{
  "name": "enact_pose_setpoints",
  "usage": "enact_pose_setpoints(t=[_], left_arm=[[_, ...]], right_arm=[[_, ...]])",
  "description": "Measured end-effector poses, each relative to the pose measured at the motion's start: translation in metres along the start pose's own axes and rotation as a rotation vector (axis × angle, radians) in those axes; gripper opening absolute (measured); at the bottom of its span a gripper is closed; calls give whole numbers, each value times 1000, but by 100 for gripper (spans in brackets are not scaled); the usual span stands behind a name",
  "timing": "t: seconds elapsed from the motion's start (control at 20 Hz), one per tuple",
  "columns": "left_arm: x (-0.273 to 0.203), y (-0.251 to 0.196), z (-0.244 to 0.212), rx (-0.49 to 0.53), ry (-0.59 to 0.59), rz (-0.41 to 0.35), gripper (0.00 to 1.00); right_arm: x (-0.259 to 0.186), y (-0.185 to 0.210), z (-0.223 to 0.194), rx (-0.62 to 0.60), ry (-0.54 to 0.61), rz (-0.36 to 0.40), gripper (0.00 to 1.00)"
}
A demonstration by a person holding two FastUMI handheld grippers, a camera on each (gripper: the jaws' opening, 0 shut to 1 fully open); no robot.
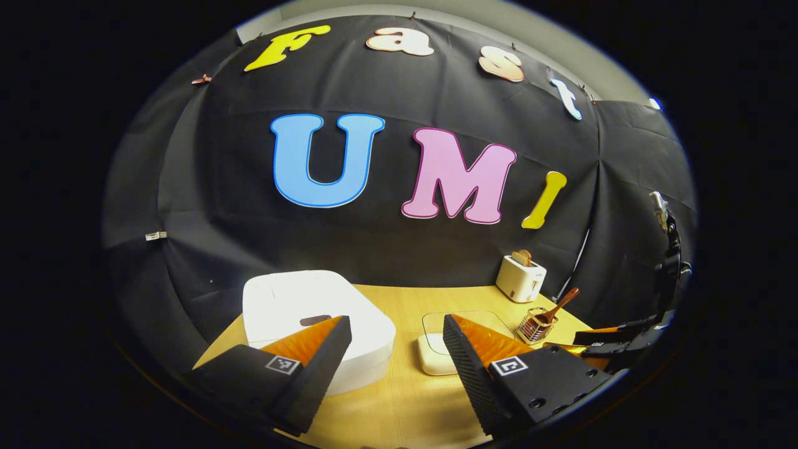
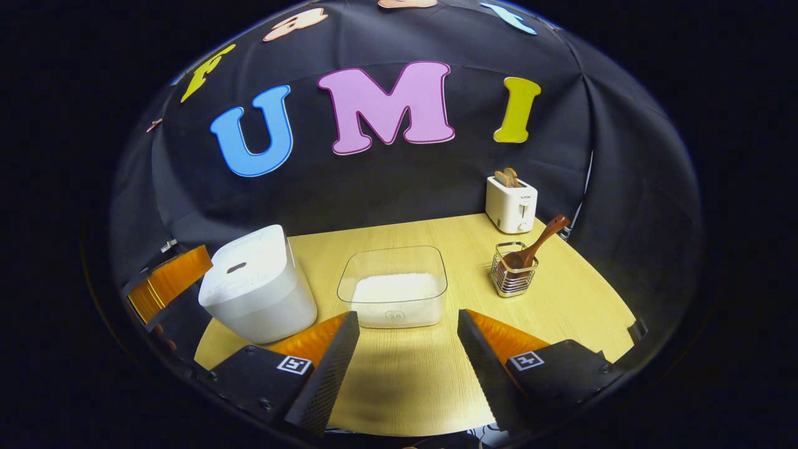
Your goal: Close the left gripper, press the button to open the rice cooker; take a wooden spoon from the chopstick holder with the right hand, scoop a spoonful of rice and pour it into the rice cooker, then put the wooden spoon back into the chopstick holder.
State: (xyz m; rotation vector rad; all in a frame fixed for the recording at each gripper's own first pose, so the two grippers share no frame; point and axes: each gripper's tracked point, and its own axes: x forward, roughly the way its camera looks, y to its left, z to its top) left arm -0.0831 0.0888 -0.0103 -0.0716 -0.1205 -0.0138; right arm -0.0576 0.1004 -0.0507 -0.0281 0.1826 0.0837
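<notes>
A pale wooden table (image 2: 405, 386) is seen inside a booth walled with black cloth. In the right gripper view, a white rice cooker (image 2: 259, 293) stands at the left of the table with its lid down, and a small dark button (image 2: 236, 268) is set in the lid. To its right, a clear square tub (image 2: 394, 288) holds white rice (image 2: 396, 290). Farther right, a wire chopstick holder (image 2: 512, 269) is placed, and a wooden spoon (image 2: 536, 244) stands in it, its handle tilted up to the right. Behind the holder, near the cloth, a white toaster (image 2: 511, 203) is seen with bread in its slots. The right gripper (image 2: 408, 337) is held low over the near table edge, its fingers spread wide and nothing between them. In the left gripper view, the left gripper (image 1: 396, 340) is held just in front of the cooker (image 1: 318, 312), fingers likewise spread wide and empty; the left finger overlaps the cooker's front in the view, though contact cannot be told. The tub (image 1: 436, 355) is seen between the fingers, farther off, with the holder (image 1: 535, 325), spoon (image 1: 561, 305) and toaster (image 1: 520, 279) beyond to the right.
</notes>
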Motion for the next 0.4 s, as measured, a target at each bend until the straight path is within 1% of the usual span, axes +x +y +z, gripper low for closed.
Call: enact_pose_setpoints(t=[0.25,0.4], left_arm=[[1,4,-4,-13,7,13,95],[0,6,-13,-17,29,22,95]], right_arm=[[1,-7,-1,27,1,-11,98],[5,-9,-9,34,19,-16,99]])
